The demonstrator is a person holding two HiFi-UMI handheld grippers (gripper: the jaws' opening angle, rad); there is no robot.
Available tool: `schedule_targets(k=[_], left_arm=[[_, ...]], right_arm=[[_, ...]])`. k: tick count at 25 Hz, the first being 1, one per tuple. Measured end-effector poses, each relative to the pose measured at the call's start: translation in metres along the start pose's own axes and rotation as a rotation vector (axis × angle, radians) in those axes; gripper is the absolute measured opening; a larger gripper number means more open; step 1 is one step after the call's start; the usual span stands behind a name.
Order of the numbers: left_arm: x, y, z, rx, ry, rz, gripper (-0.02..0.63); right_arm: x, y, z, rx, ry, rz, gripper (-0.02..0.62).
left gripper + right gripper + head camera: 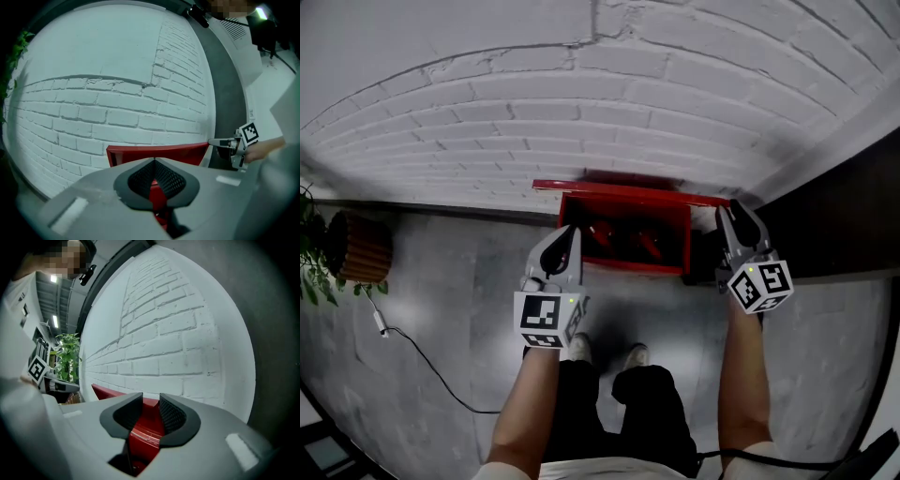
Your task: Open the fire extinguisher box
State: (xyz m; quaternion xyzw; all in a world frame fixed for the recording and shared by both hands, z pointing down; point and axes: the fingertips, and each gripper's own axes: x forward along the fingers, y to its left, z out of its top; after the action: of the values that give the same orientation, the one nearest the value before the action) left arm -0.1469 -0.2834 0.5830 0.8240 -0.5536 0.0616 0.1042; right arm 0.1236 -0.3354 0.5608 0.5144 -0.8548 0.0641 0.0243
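Note:
The red fire extinguisher box [623, 267] stands on the floor against a white brick wall, its lid [628, 192] raised back toward the wall. Red extinguishers [623, 239] lie inside. My left gripper [567, 234] hangs over the box's front left corner; its jaws meet at the tips [153, 161], with nothing between them. My right gripper [733, 214] sits at the box's right end, by the lid's right corner. Its jaws [151, 401] stand apart, with red metal of the box [140, 434] showing in the gap. I cannot tell whether the pads touch it.
A potted plant in a slatted wooden pot [356, 246] stands left by the wall. A thin cable [422, 356] trails over the grey floor. The person's shoes [609, 352] are just in front of the box. A dark panel [844, 216] borders the right.

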Motion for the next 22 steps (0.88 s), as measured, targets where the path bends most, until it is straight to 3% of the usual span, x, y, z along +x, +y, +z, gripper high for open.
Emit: schedule_targets(k=[22], left_arm=[[-0.015, 0.026, 0.018, -0.019, -0.024, 0.047, 0.004]], right_arm=[[0.053, -0.031, 0.038, -0.067, -0.035, -0.008, 0.098]])
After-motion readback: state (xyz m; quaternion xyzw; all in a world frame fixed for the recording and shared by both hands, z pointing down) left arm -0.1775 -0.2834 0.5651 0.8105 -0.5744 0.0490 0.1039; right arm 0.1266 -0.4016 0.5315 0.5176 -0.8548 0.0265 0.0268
